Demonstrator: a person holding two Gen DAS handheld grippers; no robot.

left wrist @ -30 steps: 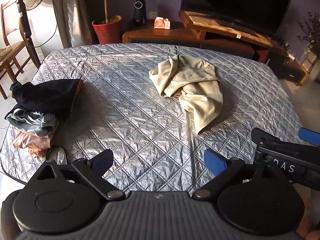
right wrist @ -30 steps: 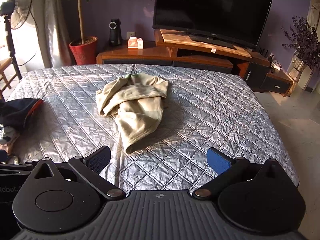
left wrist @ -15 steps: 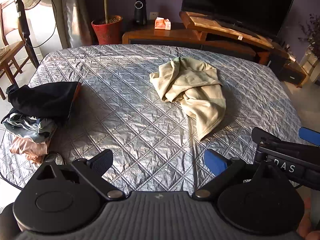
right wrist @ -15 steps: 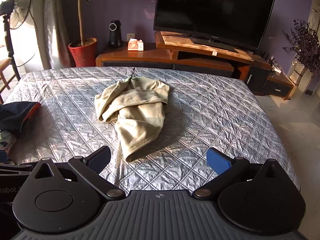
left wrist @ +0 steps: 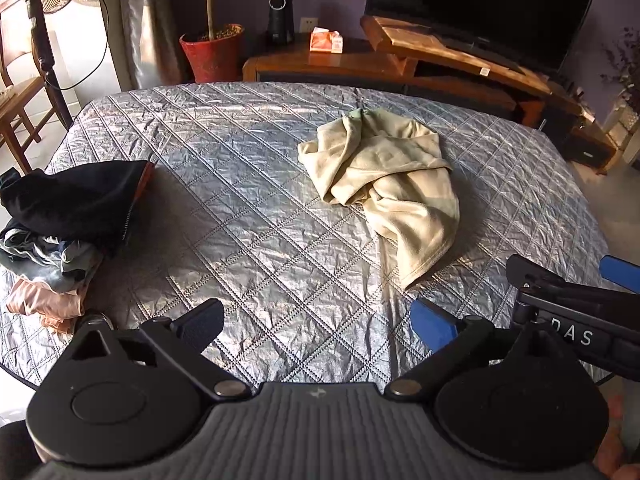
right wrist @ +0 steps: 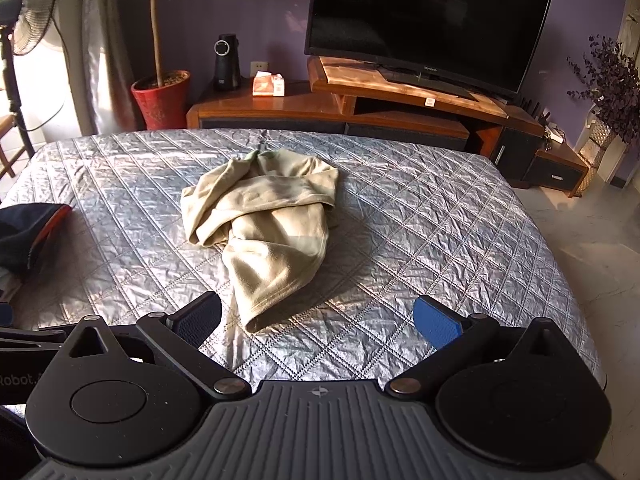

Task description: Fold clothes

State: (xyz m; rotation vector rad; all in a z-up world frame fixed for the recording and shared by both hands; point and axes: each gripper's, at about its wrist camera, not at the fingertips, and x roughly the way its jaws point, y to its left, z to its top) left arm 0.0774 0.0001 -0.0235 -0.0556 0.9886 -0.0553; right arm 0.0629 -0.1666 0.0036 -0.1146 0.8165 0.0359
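A crumpled beige garment (left wrist: 384, 184) lies in a heap on the silver quilted bed cover (left wrist: 248, 216), right of the middle; it also shows in the right wrist view (right wrist: 268, 224). A pile of clothes (left wrist: 60, 232), dark on top with grey and pink beneath, sits at the bed's left edge. My left gripper (left wrist: 316, 320) is open and empty above the near edge of the bed. My right gripper (right wrist: 316, 316) is open and empty, with the garment's near end just beyond its fingers. The right gripper also shows at the right in the left wrist view (left wrist: 572, 280).
Beyond the bed stand a wooden TV unit (right wrist: 400, 104) with a dark TV (right wrist: 428, 24), a red plant pot (right wrist: 160, 96), a standing fan (right wrist: 24, 20) and a wooden chair (left wrist: 16, 112). Bare floor (right wrist: 592, 240) lies to the right of the bed.
Both views have drifted a little forward toward the bed. The garment sits slightly nearer the right gripper. Both grippers stay open and nothing on the bed has moved.
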